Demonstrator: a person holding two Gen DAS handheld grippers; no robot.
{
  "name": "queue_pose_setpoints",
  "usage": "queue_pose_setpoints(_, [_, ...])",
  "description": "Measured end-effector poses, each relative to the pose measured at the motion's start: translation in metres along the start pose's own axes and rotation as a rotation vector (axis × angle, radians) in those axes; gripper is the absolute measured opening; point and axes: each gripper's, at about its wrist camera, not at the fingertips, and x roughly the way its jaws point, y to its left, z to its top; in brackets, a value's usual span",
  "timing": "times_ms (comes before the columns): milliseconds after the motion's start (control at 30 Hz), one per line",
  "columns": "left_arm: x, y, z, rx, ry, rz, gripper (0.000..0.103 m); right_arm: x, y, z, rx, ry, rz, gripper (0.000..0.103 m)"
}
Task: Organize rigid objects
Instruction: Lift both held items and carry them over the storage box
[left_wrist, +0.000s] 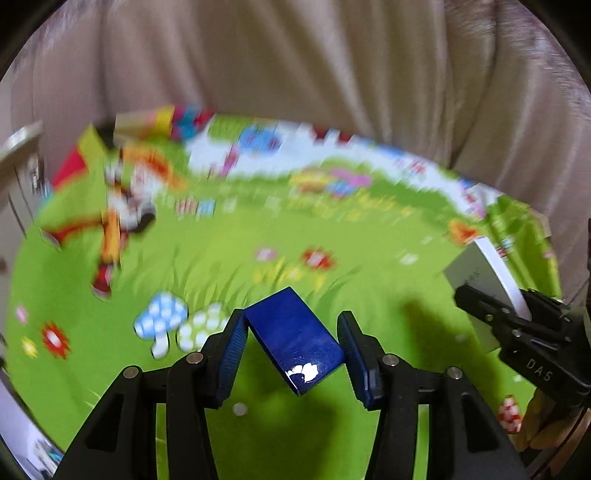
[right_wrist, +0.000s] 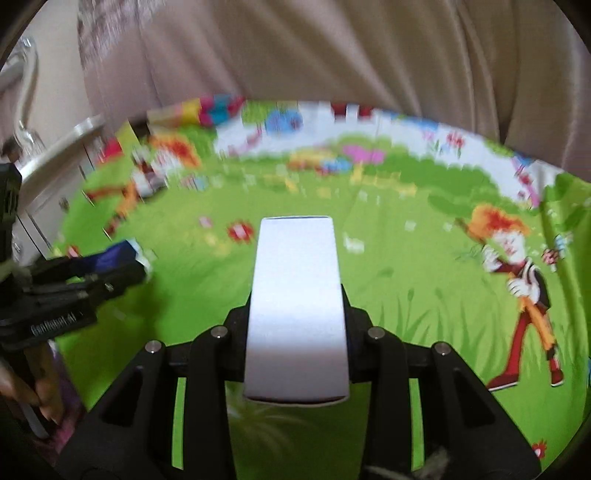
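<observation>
My left tongs (left_wrist: 291, 354) pinch the blue box (left_wrist: 295, 347); my right tongs (right_wrist: 297, 332) pinch the white box (right_wrist: 297, 306). Both are above the worktop (left_wrist: 369, 295); placement remains, destination possibly the blurred far-left stack.

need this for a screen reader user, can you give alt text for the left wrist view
The left claw grips a dark blue box turned at an angle above a bright green cartoon mat. At the right edge, the right claw holds a white box, with beige curtains behind the blurred scene.
</observation>
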Motion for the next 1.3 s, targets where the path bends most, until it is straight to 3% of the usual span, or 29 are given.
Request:
queue_pose_setpoints(300, [-0.133, -0.049, 0.034, 0.130, -0.412, 0.047, 0.051, -0.160, 0.029, 0.023, -0.043, -0.526, -0.118, 0.040])
queue_pose_setpoints(467, [-0.181, -0.061, 0.039, 0.149, -0.568, 0.047, 0.051, -0.214, 0.042, 0.025, -0.079, -0.693, -0.168, 0.040])
queue_pose_setpoints(833, [-0.220, -0.058, 0.033, 0.154, -0.656, 0.070, 0.051, -0.248, 0.062, 0.023, -0.123, -0.764, -0.148, 0.040])
queue_pose_setpoints(1067, [-0.224, -0.026, 0.019, 0.103, -0.613, 0.132, 0.051, -0.242, 0.088, 0.025, -0.174, -0.731, -0.080, 0.040])
queue_pose_setpoints(1300, [-0.231, 0.026, 0.000, 0.016, -0.576, 0.219, 0.051, -0.224, 0.137, 0.024, -0.279, -0.680, 0.052, 0.040])
